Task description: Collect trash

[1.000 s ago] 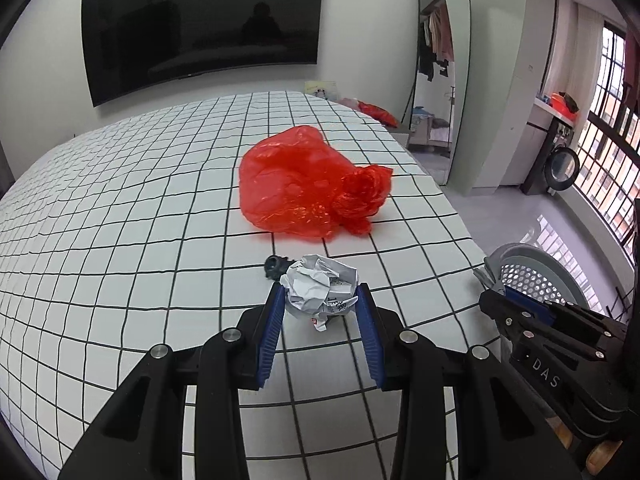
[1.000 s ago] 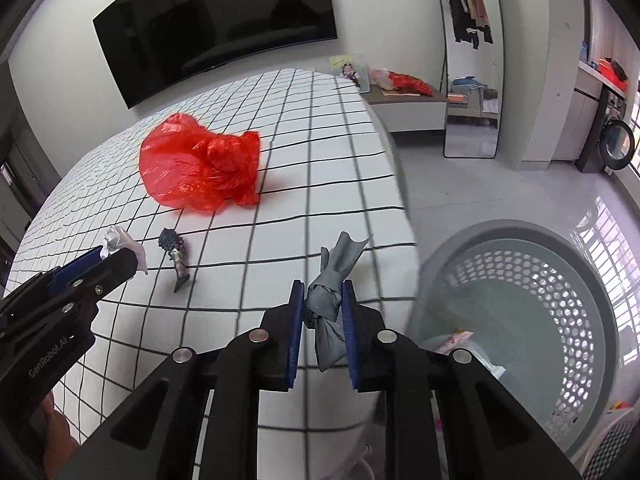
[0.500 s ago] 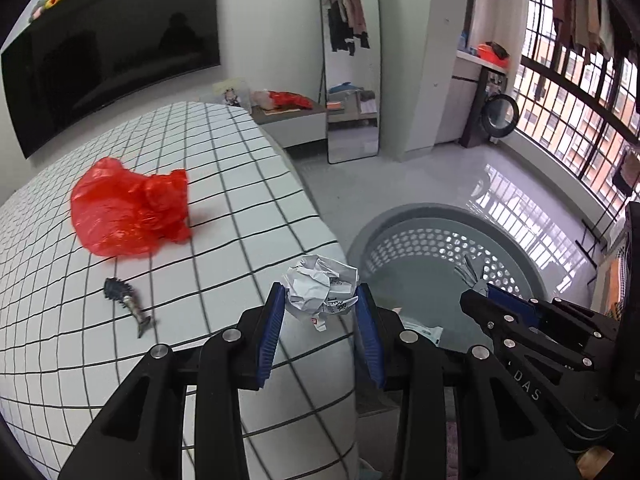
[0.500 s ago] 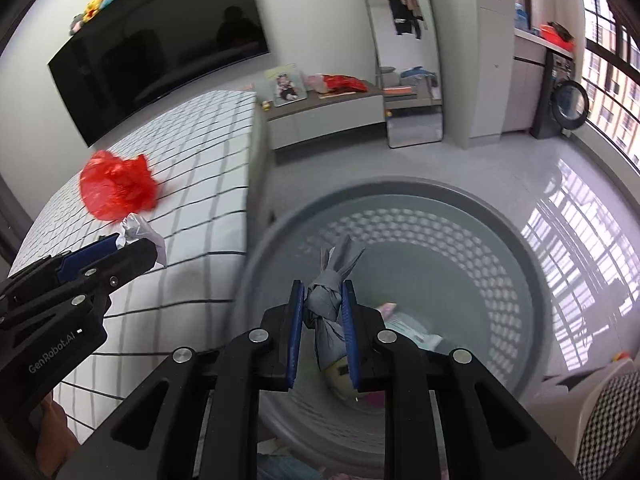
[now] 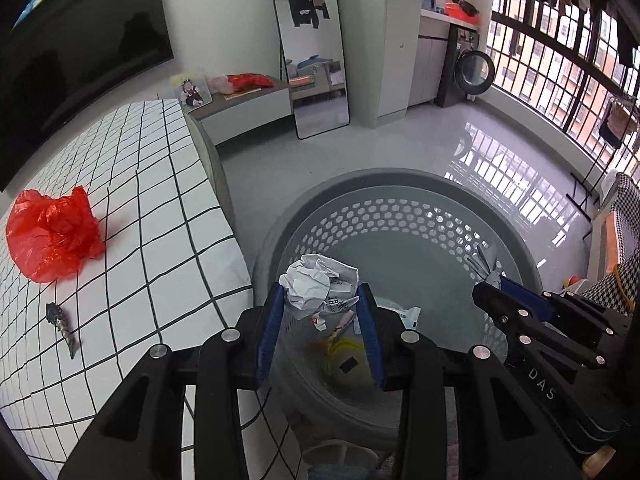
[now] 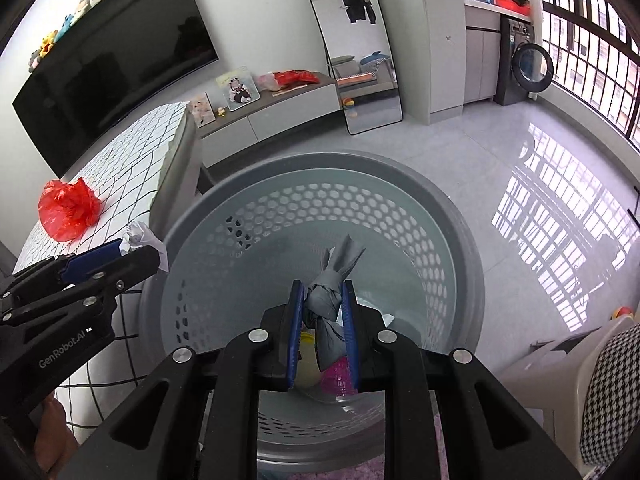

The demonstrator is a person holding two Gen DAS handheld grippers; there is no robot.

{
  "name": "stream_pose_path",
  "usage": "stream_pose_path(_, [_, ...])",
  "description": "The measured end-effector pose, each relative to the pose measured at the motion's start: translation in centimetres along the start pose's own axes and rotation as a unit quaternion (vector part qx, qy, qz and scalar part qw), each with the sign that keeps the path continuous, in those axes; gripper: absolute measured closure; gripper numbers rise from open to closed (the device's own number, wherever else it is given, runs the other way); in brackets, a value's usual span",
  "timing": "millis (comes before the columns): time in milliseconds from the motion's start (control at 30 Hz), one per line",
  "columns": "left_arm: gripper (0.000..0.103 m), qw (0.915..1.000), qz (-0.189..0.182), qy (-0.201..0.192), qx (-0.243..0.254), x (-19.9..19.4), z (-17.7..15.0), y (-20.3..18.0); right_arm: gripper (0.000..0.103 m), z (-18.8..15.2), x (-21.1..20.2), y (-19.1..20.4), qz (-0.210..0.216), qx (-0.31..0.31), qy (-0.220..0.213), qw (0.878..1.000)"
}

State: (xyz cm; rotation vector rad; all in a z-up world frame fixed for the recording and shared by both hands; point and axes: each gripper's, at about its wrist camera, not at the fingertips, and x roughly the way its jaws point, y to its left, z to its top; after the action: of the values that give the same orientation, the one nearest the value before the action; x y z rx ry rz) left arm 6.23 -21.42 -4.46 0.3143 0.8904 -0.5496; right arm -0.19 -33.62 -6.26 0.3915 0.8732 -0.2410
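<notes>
On your far left, the red plastic bag (image 5: 50, 236) lies on the checked table (image 5: 160, 216), and a small dark piece (image 5: 62, 322) lies near it on the same table. Your left gripper (image 5: 322, 312) is clamped on a crumpled paper ball (image 5: 318, 286) and holds it over the left rim of the grey basket (image 5: 400, 216). Inside the basket you see some scraps at the bottom, among them something yellow (image 5: 340, 356). Your right gripper (image 6: 322, 312) is clamped on a knotted grey rag (image 6: 330, 292) and holds it above the middle of the basket.
</notes>
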Motion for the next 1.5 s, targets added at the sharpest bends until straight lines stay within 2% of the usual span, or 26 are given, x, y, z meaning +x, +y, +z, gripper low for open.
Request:
stream_pose_path(333, [0.065,0.9998,-0.001,0.018,0.013,1.9,0.5,-1.2,0.084,0.2,0.8,-1.2,0.002,0.013,0.009,1.000])
stream_pose_path(633, [0.060,0.9997,0.004,0.021,0.008,2.1,0.6,-1.0,0.083,0.2,1.0,-1.6,0.000,0.019,0.008,1.000])
stream_pose_path(667, [0.056,0.9998,0.004,0.020,0.007,2.1,0.7,-0.9,0.082,0.3,1.0,-1.6,-0.001,0.019,0.007,1.000])
stream_pose_path(733, [0.045,0.9998,0.004,0.017,0.003,2.0,0.7,-0.7,0.066,0.4,0.6,-1.8,-0.003,0.023,-0.003,1.000])
stream_pose_path(767, [0.040,0.9999,0.004,0.015,0.001,2.0,0.7,-0.5,0.052,0.4,0.3,-1.8,-0.004,0.027,-0.013,1.000])
stream_pose_path(800, [0.039,0.9999,0.005,0.014,0.000,1.9,0.7,-0.4,0.048,0.4,0.0,-1.9,-0.004,0.031,-0.021,0.999])
stream_pose_path(1000, [0.033,0.9999,0.007,0.011,-0.004,1.8,0.6,-0.2,0.048,0.4,-0.2,-2.0,-0.002,0.036,-0.021,0.999])
stream_pose_path(1267, [0.031,0.9999,0.008,0.008,-0.007,1.5,0.5,-0.2,0.044,0.5,-0.3,-1.8,-0.001,0.033,-0.022,0.999])
stream_pose_path(1500, [0.026,0.9999,0.008,0.002,-0.010,1.1,0.5,0.1,0.042,0.4,-0.5,-1.6,-0.007,0.035,-0.026,0.999])
